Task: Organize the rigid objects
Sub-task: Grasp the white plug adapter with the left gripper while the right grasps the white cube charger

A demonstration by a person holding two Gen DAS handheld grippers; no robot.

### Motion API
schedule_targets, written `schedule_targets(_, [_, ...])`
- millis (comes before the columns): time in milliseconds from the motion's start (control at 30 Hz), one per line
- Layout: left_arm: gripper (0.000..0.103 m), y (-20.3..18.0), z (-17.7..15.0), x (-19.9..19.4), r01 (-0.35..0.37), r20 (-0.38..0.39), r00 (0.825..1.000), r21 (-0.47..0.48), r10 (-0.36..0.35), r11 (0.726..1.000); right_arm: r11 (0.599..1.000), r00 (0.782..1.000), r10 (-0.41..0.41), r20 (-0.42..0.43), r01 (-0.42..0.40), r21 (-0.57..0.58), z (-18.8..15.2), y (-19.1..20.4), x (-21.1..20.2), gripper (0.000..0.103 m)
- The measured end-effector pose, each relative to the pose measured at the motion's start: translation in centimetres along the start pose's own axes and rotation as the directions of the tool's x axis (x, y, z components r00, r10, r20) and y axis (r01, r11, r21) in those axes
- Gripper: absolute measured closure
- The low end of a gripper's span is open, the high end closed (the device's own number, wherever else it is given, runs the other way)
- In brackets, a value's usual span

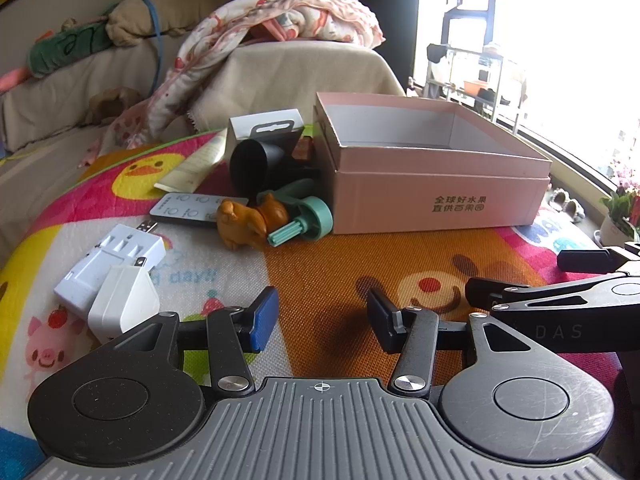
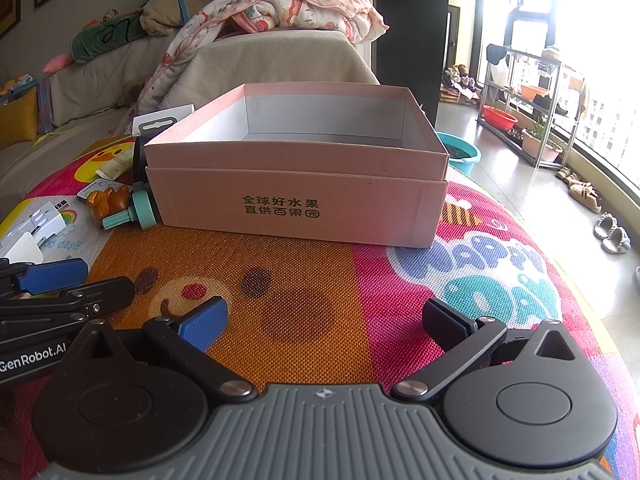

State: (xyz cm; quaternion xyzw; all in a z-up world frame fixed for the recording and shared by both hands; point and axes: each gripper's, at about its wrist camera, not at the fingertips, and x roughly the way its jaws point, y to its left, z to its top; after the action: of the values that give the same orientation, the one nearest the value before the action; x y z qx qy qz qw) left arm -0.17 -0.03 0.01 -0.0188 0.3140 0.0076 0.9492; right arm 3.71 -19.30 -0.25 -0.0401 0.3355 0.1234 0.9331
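An open pink cardboard box (image 1: 440, 196) (image 2: 296, 204) stands on the colourful play mat, nothing visible inside. Left of it lies a cluster: white plug adapters (image 1: 112, 276) (image 2: 36, 228), a white remote (image 1: 188, 208), an orange toy animal (image 1: 248, 220) (image 2: 108, 200), a teal knob-like piece (image 1: 308, 220) (image 2: 132, 212), a black cone (image 1: 250, 164), a cream tube (image 1: 196, 164) and a white hang-tab package (image 1: 268, 126). My left gripper (image 1: 322, 320) is open low over the mat, short of the cluster. My right gripper (image 2: 324, 320) is open in front of the box.
A covered sofa (image 1: 280, 76) with a patterned blanket (image 2: 280, 8) and plush toys stands behind the mat. On the right, tiled floor holds a teal basin (image 2: 460, 154), slippers (image 2: 612, 236), a metal rack (image 2: 532, 108) and bright windows. The right gripper's fingers (image 1: 560, 296) reach in from the right.
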Motion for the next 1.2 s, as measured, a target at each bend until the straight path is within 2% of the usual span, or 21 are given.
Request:
schedule_targets(300, [0.049, 0.1, 0.0, -0.1, 0.01, 0.001, 1.0, -0.007, -0.01, 1.0, 1.0, 1.0, 0.005, -0.001, -0.005, 0.005, 0.0, -0.1, 0.1, 0.0])
schedule_targets(433, [0.049, 0.4, 0.1, -1.2, 0.073, 0.0, 0.997, -0.017, -0.073, 0.997, 1.0, 1.0, 0.018, -0.012, -0.018, 0.0, 0.3, 0.0, 0.2, 0.0])
schedule_targets(533, [0.049, 1.4, 0.6, -3.6, 0.109, 0.045, 0.993, -0.024, -0.107, 0.994, 0.999, 0.996, 0.042, -0.073, -0.044, -0.03, 1.1, -0.5, 0.5, 0.0])
schedule_targets(633, [0.048, 3.5, 2.0, -5.6, 0.035, 0.119, 0.992, -0.025, -0.032, 0.999, 0.998, 0.994, 0.045, -0.095, -0.049, -0.036, 1.4, -0.5, 0.5, 0.0])
schedule_targets(700, [0.048, 6.1, 3.0, -5.8, -0.025, 0.127, 0.991, -0.067, 0.034, 0.997, 0.999, 0.994, 0.038, -0.104, -0.042, -0.028, 1.5, -0.5, 0.6, 0.0])
schedule_targets(800, [0.051, 10.4, 3.9, -4.7, -0.143, 0.053, 0.987, -0.172, 0.154, 0.975, 0.999, 0.994, 0.037, -0.106, -0.04, -0.026, 1.5, -0.4, 0.5, 0.0])
schedule_targets(867, [0.051, 12.2, 3.6, -4.3, -0.17, 0.0, 0.985, -0.207, 0.174, 0.963, 0.999, 0.994, 0.04, -0.101, -0.042, -0.027, 1.3, -0.5, 0.4, 0.0])
schedule_targets(933, [0.051, 12.5, 2.8, -4.4, -0.145, -0.029, 0.989, -0.206, 0.142, 0.968, 0.998, 0.994, 0.043, -0.099, -0.047, -0.033, 1.4, -0.5, 0.6, 0.0])
schedule_targets(967, [0.051, 12.2, 2.4, -4.5, -0.102, -0.034, 0.995, -0.204, 0.097, 0.974, 0.998, 0.994, 0.047, -0.098, -0.051, -0.038, 1.4, -0.4, 0.5, 0.0])
schedule_targets(1000, [0.051, 11.9, 2.1, -4.6, -0.022, -0.035, 0.999, -0.211, 0.015, 0.977, 0.998, 0.994, 0.05, -0.1, -0.055, -0.044, 1.5, -0.4, 0.5, 0.0])
schedule_targets(1033, [0.051, 11.5, 1.6, -4.5, 0.078, -0.038, 0.995, -0.228, -0.089, 0.971, 0.996, 0.993, 0.061, -0.101, -0.067, -0.054, 1.5, -0.3, 0.5, 0.0])
schedule_targets(1100, [0.049, 11.0, 1.5, -4.4, 0.228, -0.036, 0.969, -0.267, -0.246, 0.936, 0.987, 0.988, 0.116, -0.103, -0.126, -0.098, 1.7, 0.4, 0.3, 0.002])
schedule_targets(1133, [0.049, 10.8, 1.7, -4.5, 0.252, -0.031, 0.963, -0.266, -0.269, 0.931, 0.981, 0.986, 0.141, -0.094, -0.152, -0.124, 1.8, 0.9, 0.1, 0.005])
schedule_targets(1167, [0.048, 10.6, 2.0, -4.6, 0.231, -0.022, 0.97, -0.246, -0.244, 0.941, 0.972, 0.983, 0.166, -0.078, -0.176, -0.154, 1.9, 1.7, -0.3, 0.005])
schedule_targets(1200, [0.048, 10.7, 2.4, -4.9, 0.174, -0.01, 0.983, -0.217, -0.181, 0.961, 0.959, 0.978, 0.2, -0.059, -0.207, -0.194, 2.0, 2.7, -0.9, 0.005])
